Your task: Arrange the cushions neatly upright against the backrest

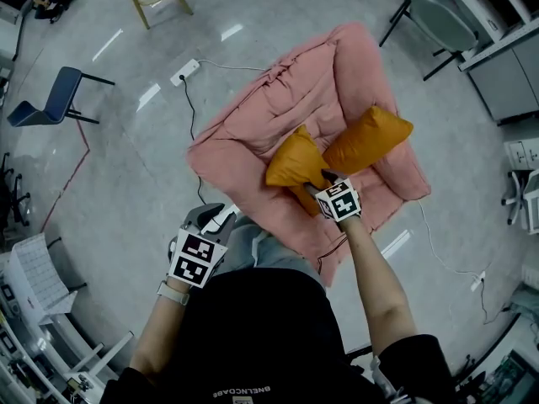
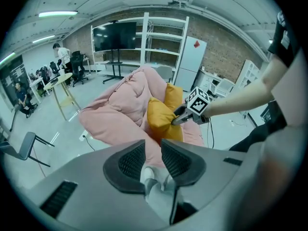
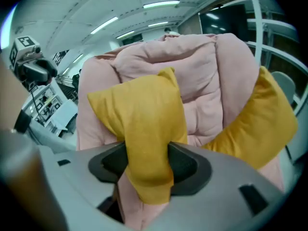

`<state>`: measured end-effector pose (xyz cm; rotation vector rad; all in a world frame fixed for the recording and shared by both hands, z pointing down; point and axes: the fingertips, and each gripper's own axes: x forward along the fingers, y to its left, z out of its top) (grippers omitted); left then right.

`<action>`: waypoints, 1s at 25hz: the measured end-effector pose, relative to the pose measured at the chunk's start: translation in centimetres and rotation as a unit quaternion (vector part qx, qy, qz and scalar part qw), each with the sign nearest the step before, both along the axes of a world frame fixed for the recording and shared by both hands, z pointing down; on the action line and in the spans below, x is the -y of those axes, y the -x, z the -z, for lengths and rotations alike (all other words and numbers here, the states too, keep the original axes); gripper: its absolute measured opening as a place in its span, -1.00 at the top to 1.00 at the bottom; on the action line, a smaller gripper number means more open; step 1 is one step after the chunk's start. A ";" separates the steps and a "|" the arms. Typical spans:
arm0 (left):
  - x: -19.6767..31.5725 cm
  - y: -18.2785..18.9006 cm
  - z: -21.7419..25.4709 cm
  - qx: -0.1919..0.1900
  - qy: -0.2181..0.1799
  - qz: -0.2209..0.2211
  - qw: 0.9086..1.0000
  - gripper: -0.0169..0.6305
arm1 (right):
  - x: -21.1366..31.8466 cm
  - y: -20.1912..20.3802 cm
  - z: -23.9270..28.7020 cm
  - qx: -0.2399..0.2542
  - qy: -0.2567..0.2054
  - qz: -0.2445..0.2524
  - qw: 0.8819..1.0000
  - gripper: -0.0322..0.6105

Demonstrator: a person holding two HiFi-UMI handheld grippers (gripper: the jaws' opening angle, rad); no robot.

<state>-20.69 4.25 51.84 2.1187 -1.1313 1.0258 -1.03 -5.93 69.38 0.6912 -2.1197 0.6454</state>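
- The room is lit evenly from above by ceiling light strips (image 2: pixel 57 14); bright, cool, diffuse light is seen in all three views.
- Pale streaks of glare are reflected on the glossy floor (image 1: pixel 126 141) in the head view, and only soft, faint shadows are cast.
- Strong wide-angle distortion is shown throughout: straight lines are bent toward the edges, and the corners are darkened to black.
- In the left gripper view the grey body of the left gripper (image 2: pixel 153 150) is rendered soft, and the right edge is smeared.
- In the right gripper view the orange cushion (image 3: pixel 144 129) nearest the lens is slightly blurred, and the lower left corner is out of focus.
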 end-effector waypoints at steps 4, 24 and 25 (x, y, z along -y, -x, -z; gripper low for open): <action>-0.1 0.0 0.0 0.003 0.002 0.001 1.000 0.60 | 1.4 -0.1 -0.5 -0.017 -0.014 -0.050 0.998 0.09; 1.9 1.2 -0.2 -0.015 -0.010 -0.046 0.999 0.60 | 0.3 1.2 -1.0 -0.017 0.008 -0.115 0.993 -0.33; 2.6 0.9 0.0 -0.018 -0.014 -0.057 0.998 0.60 | 0.2 0.8 -0.6 -0.014 0.008 -0.129 0.992 -0.33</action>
